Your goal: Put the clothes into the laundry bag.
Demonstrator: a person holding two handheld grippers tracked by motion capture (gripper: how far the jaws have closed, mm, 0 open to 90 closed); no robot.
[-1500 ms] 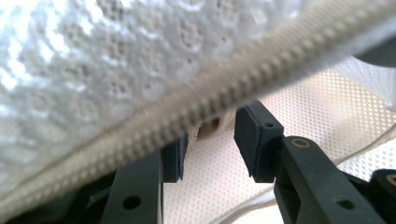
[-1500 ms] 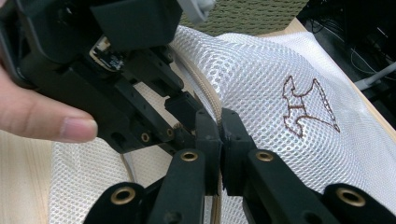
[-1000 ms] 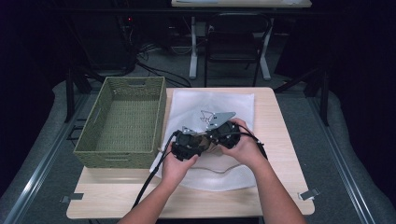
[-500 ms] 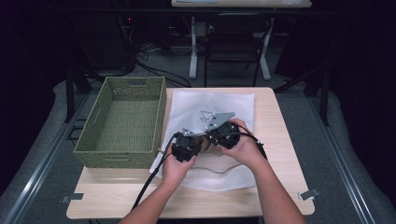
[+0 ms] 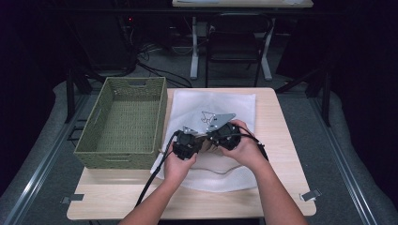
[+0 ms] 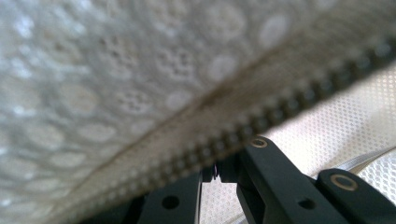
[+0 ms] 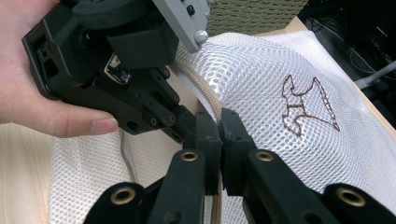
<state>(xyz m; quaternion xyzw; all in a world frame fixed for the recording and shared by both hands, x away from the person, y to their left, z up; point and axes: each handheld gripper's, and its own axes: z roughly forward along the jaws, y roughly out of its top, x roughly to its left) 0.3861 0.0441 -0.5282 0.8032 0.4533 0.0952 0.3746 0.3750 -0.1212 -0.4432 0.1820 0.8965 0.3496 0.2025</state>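
Observation:
A white mesh bag (image 5: 225,105) with a brown stitched figure (image 7: 308,105) lies flat on the table. Its beige zipper edge (image 7: 205,95) is lifted at the middle, where both grippers meet. My right gripper (image 7: 220,135) is shut on that zipper tape. Just left of it in the high view, my left gripper (image 5: 202,144) is held in a hand. Its jaws (image 6: 217,170) are shut on the same zipper edge (image 6: 280,109), with blurred mesh (image 6: 116,84) lying close over the camera. In the right gripper view, the left gripper (image 7: 187,128) comes in from the upper left, tip to tip with the right.
A green woven basket (image 5: 124,122) stands on the table's left half, touching the bag's left edge. Bare wood of the table (image 5: 277,140) shows to the right and along the front. A chair and a desk's legs stand beyond the far edge.

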